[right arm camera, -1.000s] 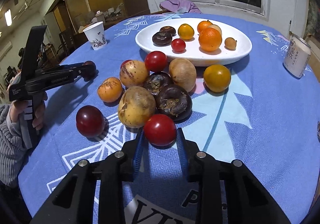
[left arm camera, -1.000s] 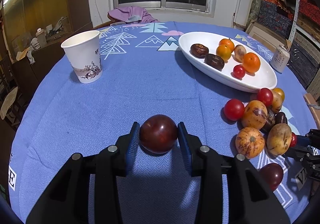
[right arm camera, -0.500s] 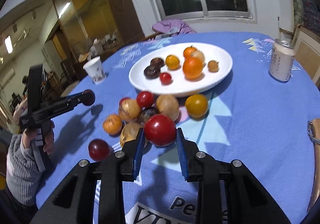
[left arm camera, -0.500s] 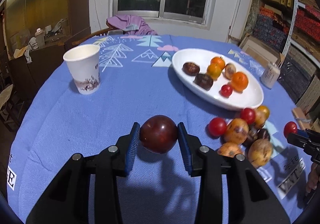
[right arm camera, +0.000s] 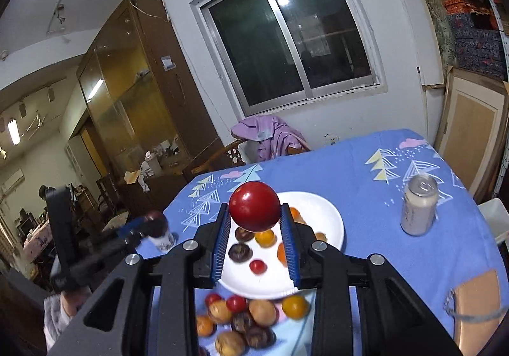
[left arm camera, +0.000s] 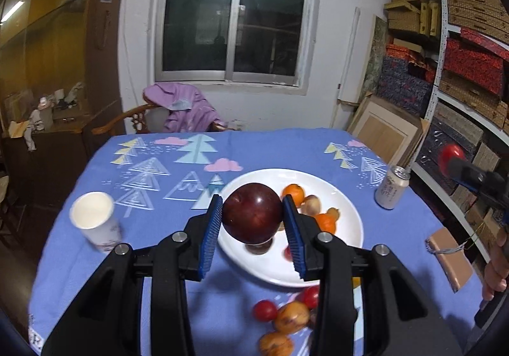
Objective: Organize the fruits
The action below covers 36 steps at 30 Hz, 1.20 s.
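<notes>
Left gripper [left arm camera: 252, 217]: clamped on dark plum [left arm camera: 252, 212] | Right gripper [right arm camera: 254, 222]: clamped on red tomato [right arm camera: 254, 205] | Both above white plate [right arm camera: 331, 212], rim unobstructed | Fruits round, long axis indeterminate

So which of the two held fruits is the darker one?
The dark maroon fruit in the left gripper; the right gripper holds a brighter red tomato.

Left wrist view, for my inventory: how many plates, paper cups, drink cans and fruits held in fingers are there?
Plates: 1, the white plate
Paper cups: 1, the paper cup
Drink cans: 1, the can
Held fruits: 2, the dark red fruit and the bright red fruit
Total: 5
</notes>
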Each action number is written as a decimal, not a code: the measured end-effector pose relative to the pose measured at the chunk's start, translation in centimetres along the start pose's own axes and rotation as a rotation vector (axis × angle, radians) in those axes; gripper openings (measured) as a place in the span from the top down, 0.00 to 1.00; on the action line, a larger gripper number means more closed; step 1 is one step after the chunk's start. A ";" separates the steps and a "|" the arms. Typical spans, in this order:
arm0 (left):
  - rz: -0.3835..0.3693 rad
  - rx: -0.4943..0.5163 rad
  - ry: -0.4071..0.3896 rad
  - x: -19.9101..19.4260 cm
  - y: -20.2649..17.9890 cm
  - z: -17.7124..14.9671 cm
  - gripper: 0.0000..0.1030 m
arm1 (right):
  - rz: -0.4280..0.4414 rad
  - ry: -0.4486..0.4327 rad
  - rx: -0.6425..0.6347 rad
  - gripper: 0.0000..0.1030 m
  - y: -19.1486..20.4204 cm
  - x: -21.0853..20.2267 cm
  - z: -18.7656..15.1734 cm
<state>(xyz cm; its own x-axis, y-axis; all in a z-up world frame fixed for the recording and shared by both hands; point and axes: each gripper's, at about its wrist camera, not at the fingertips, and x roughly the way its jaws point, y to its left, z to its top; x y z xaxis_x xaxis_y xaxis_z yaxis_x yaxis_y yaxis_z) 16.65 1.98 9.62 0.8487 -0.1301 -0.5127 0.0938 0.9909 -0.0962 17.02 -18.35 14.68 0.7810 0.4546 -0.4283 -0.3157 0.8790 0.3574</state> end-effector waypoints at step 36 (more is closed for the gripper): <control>-0.009 0.022 0.196 7.4 -0.3 -5.3 0.25 | -0.007 0.264 0.075 0.36 -1.8 8.2 -5.4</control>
<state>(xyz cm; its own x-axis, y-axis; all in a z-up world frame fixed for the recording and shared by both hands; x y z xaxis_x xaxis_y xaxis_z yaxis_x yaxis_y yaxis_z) 20.15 0.51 1.33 0.7301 -0.1409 -0.6687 0.1139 0.9899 -0.0842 21.06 -15.43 6.04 0.6125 0.4791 -0.6288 -0.2627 0.8736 0.4097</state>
